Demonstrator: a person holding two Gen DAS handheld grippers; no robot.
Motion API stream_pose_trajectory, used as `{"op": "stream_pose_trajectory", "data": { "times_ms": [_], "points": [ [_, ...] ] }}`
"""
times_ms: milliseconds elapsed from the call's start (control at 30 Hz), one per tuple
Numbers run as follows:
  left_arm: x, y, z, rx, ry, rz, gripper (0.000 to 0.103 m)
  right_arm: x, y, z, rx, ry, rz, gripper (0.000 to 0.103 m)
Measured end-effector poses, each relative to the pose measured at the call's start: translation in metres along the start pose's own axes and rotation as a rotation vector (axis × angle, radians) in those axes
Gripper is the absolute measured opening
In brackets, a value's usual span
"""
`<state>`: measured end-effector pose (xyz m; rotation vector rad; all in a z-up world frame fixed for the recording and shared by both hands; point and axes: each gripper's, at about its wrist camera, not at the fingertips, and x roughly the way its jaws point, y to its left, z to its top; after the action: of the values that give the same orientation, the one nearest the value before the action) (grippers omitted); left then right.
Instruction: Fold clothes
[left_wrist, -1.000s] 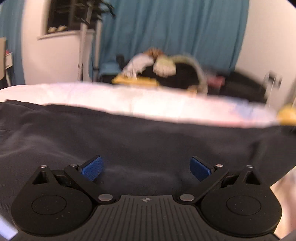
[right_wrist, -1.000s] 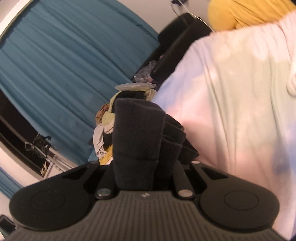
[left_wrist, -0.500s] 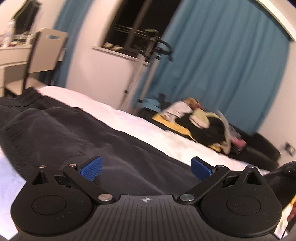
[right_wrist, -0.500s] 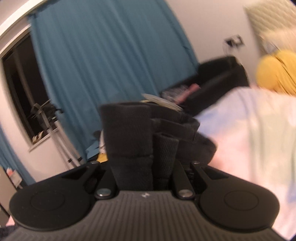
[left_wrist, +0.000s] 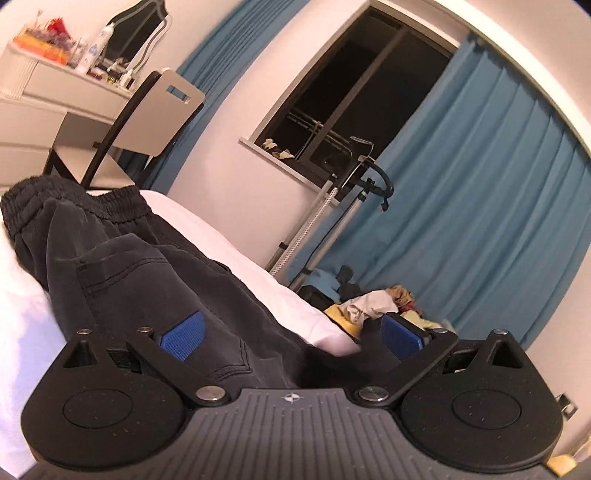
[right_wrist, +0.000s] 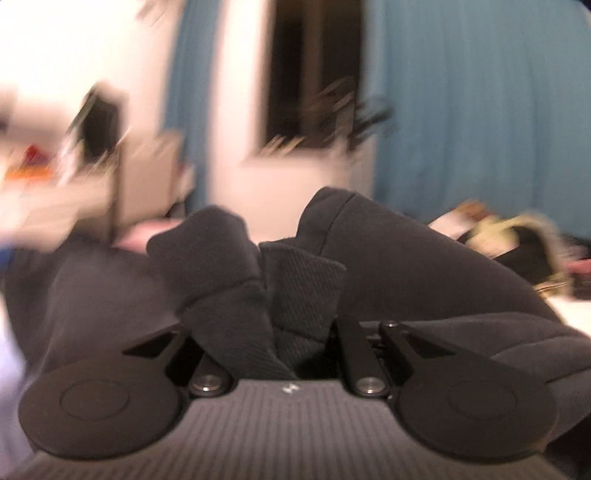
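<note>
Dark grey trousers (left_wrist: 122, 266) lie stretched across the white bed (left_wrist: 229, 243), their elastic waistband at the far left. My left gripper (left_wrist: 291, 336) hovers open just above the trouser leg, blue pads (left_wrist: 183, 334) wide apart with nothing between them. In the blurred right wrist view, my right gripper (right_wrist: 275, 332) is shut on a bunched end of the trousers (right_wrist: 236, 266), and more dark cloth drapes off to the right and left of it. The fingertips are hidden by the fabric.
A heap of mixed clothes (left_wrist: 373, 306) lies beyond the bed's far edge under the blue curtain (left_wrist: 472, 192). A metal stand (left_wrist: 332, 206) rises by the dark window. A chair (left_wrist: 155, 114) and a white dresser (left_wrist: 55, 99) stand at the upper left.
Both hands swung left and rolled. The left view now shows the waistband, chair and dresser. The right gripper carried its bunch of cloth from over the pale bedding towards the window side.
</note>
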<state>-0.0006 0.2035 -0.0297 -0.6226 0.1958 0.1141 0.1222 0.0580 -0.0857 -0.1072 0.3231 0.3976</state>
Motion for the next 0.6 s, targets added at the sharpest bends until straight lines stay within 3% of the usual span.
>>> {"op": "stream_pose_trajectory", "data": {
  "times_ms": [100,200,267,400,533,600],
  "points": [
    [0.004,0.008,0.002,-0.027,0.004,0.006,0.102,0.012,0.010,-0.007,0.008,0.068,0.021,0.016],
    [0.007,0.015,0.003,-0.091,0.011,-0.018,0.102,-0.002,-0.002,0.001,-0.022,0.090,0.110,0.025],
    [0.009,0.015,0.003,-0.107,0.024,-0.033,0.102,-0.028,-0.015,0.002,-0.062,0.074,0.204,0.048],
    [0.010,0.015,-0.008,-0.143,0.066,-0.073,0.102,-0.102,-0.053,0.002,-0.093,0.027,0.329,0.067],
    [0.012,-0.003,-0.024,-0.121,0.140,-0.104,0.102,-0.156,-0.098,0.011,-0.136,0.014,0.280,0.072],
    [0.009,-0.017,-0.030,-0.092,0.163,-0.121,0.102,-0.177,-0.110,0.014,-0.210,-0.012,0.221,0.083]
  ]
}}
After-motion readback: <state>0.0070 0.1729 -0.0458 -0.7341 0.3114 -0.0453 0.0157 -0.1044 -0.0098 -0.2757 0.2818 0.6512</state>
